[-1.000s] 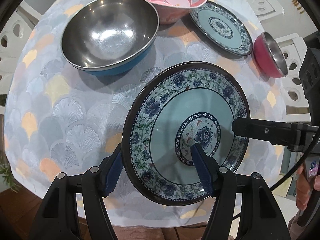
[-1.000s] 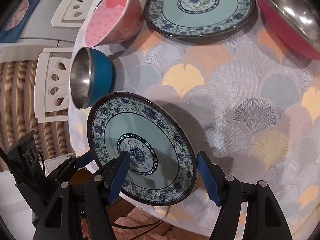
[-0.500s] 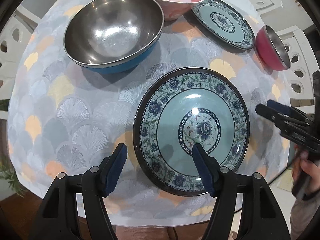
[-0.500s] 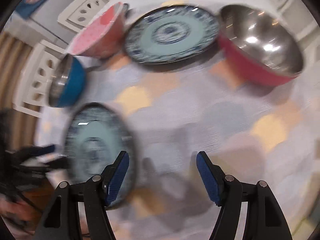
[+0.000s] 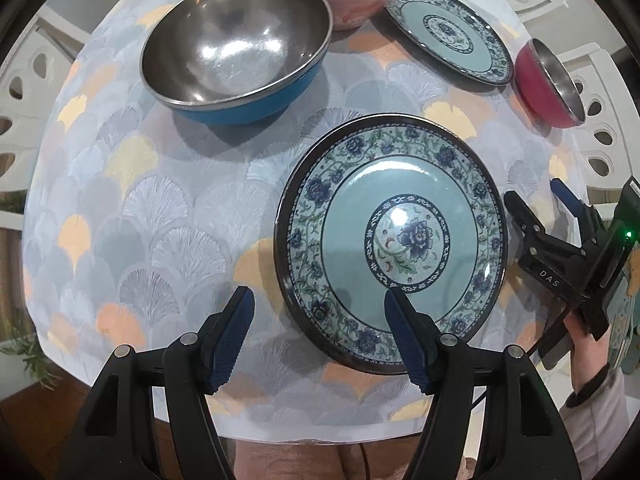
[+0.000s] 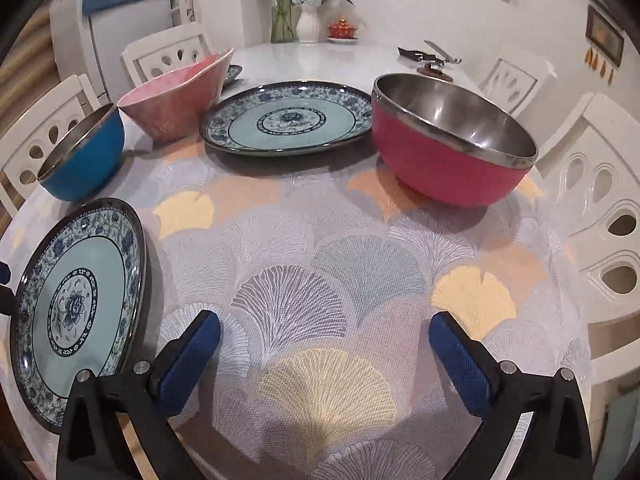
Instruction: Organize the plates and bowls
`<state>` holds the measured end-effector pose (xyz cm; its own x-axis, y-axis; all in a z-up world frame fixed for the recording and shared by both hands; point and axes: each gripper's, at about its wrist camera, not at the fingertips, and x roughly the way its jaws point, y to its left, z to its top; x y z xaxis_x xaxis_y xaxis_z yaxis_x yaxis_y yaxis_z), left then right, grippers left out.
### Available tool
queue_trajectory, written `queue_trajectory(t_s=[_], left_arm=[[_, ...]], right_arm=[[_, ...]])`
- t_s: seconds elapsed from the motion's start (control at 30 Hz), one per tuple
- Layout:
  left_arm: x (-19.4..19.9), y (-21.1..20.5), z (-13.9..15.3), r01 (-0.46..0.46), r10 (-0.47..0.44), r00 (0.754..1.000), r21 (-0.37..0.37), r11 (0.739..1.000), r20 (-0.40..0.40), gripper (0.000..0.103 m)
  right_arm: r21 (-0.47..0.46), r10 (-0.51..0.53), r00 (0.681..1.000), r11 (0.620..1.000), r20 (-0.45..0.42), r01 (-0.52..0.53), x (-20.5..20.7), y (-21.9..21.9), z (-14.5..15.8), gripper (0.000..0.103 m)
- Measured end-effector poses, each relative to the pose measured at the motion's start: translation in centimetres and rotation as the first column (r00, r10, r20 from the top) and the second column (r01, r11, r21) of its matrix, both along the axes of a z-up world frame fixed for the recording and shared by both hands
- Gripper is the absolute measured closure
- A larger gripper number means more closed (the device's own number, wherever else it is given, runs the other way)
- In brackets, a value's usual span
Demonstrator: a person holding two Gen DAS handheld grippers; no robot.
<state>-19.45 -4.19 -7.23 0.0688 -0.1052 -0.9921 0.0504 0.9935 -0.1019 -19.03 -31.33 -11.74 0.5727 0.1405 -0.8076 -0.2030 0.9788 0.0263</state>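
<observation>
A: Left-wrist view first: what is nearest?

B: The left gripper [image 5: 318, 334], about half open over the table's near edge. Its right finger crosses the rim of the nearest floral plate [image 5: 392, 244], its left finger sits over bare tablecloth [image 5: 168, 216]; whether the pads actually pinch the rim I cannot tell. The plate looks flat on the cloth.

A: And the right gripper?

B: The right gripper [image 6: 324, 354] has nothing between its fingers and its jaws are opening wide, pointing across the cloth, with that plate off to its left.

A: Farther back?

B: The blue steel bowl [image 5: 236, 46] toward the left edge, the red steel bowl [image 6: 452, 140] toward the right edge, a second floral plate [image 6: 286, 118] between them, and a pink bowl [image 6: 176, 96] behind.

A: Which step is in hand?

B: I judge a plate has just been placed near the front. Next probably calls for fetching the second plate to stack, or nesting bowls, approaching a rim squarely.
</observation>
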Motion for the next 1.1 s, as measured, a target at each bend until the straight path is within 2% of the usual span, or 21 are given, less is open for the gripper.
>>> queue_trajectory(t_s=[0.33,0.63,0.83,1.1], left_arm=[[-1.8,1.1,-1.5,-0.059,0.059,0.998,0.003,0.998,-0.023,0.037],[-4.5,0.6,-2.0,-0.071,0.071,0.997,0.011,0.997,-0.025,0.037],[-4.9,-0.1,-1.3,-0.081,0.082,0.996,0.005,0.997,-0.025,0.037],[-4.5,0.1,0.0,-0.048,0.048,0.999,0.009,0.999,-0.011,0.037]], right_arm=[[0.007,0.0,1.0,1.0,-0.001,0.0,-0.1,-0.4,0.3,0.0],[0.012,-0.001,1.0,1.0,-0.004,0.001,0.2,-0.2,0.3,0.0],[0.014,-0.001,1.0,1.0,-0.005,0.001,-0.1,-0.5,0.1,0.0],[0.013,0.0,1.0,1.0,-0.005,0.0,-0.1,-0.4,0.2,0.0]])
